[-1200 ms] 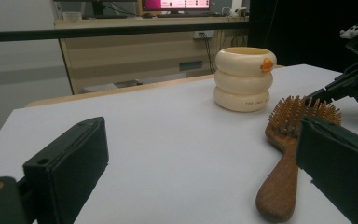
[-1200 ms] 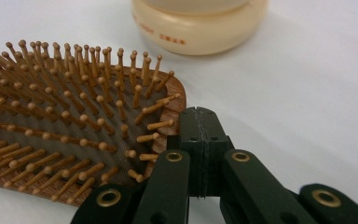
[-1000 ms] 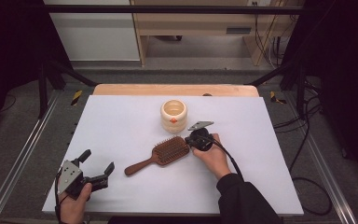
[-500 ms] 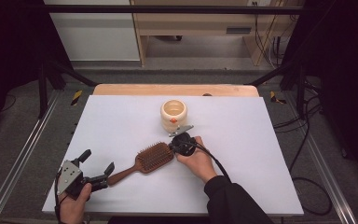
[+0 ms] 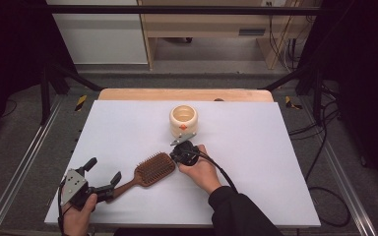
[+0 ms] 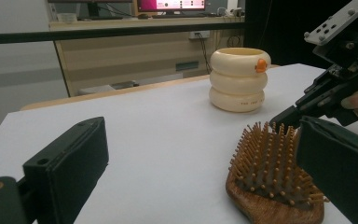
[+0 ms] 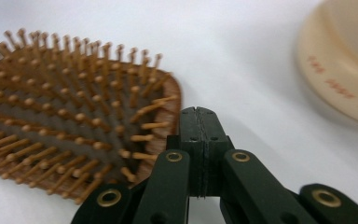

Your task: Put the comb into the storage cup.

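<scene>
Right gripper closed against hairbrush edge; bristles close-up.

Left gripper jaws apart; right gripper closed.

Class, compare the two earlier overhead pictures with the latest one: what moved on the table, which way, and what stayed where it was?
The right gripper, fingers shut together, slid leftward and pushed the hairbrush toward the table's left front; its handle end now lies at the left gripper, whose fingers stand open. Nothing was grasped or released. The cream cup, the left gripper and the white table stayed put.
</scene>
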### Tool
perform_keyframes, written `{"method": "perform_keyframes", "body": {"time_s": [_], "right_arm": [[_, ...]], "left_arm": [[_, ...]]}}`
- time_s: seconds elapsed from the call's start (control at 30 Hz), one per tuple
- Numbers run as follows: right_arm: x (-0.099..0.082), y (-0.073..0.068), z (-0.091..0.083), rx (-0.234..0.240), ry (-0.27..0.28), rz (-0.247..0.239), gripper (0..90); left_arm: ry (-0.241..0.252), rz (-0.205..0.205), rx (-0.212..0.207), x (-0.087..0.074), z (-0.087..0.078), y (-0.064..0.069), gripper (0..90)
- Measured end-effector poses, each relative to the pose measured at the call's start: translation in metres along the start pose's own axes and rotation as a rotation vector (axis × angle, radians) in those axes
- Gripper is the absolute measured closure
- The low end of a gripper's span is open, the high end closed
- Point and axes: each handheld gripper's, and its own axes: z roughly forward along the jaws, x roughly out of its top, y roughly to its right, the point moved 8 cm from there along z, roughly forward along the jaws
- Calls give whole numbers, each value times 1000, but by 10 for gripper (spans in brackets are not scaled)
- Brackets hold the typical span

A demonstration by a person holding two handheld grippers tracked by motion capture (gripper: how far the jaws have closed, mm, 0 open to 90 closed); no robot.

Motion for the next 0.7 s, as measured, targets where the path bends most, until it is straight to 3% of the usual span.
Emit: {"method": "perform_keyframes", "body": {"time_s": [0.13, 0.17, 0.2, 0.23, 0.3, 0.33, 0.5, 0.53, 0.57, 0.6, 0.67, 0.7], "right_arm": [[2, 9, -13, -31, 38, 28, 900], [3, 14, -25, -37, 75, 45, 900], [3, 14, -25, -37, 75, 45, 900], [2, 21, -42, -47, 115, 60, 888], [1, 23, -47, -49, 129, 66, 870], [-4, 31, -64, -75, 158, 79, 823], [-25, 49, -102, -131, 223, 129, 618], [-31, 52, -108, -141, 234, 150, 563], [-31, 52, -108, -141, 234, 150, 563], [-43, 58, -118, -151, 248, 169, 453], [-55, 65, -128, -183, 255, 169, 345], [-55, 65, -128, -183, 255, 169, 345]], "left_arm": [[1, 0, 2, 0, 0, 0, 23], [-1, 0, 1, 0, 0, 0, 22], [-1, -1, 2, 0, 0, -1, 22], [-3, -2, 2, 0, 0, -1, 22], [-4, -1, 1, -1, 0, 0, 22], [-6, 0, 1, -1, 0, 0, 22], [-19, 0, 5, -3, 1, -1, 22], [-24, -2, 5, -4, 1, -1, 22], [-29, -1, 5, -4, 2, -1, 22], [-34, -3, 2, -5, 2, -1, 22], [-41, 0, 1, -6, 2, 0, 22], [-47, 7, 0, -7, 2, 1, 22]]}}
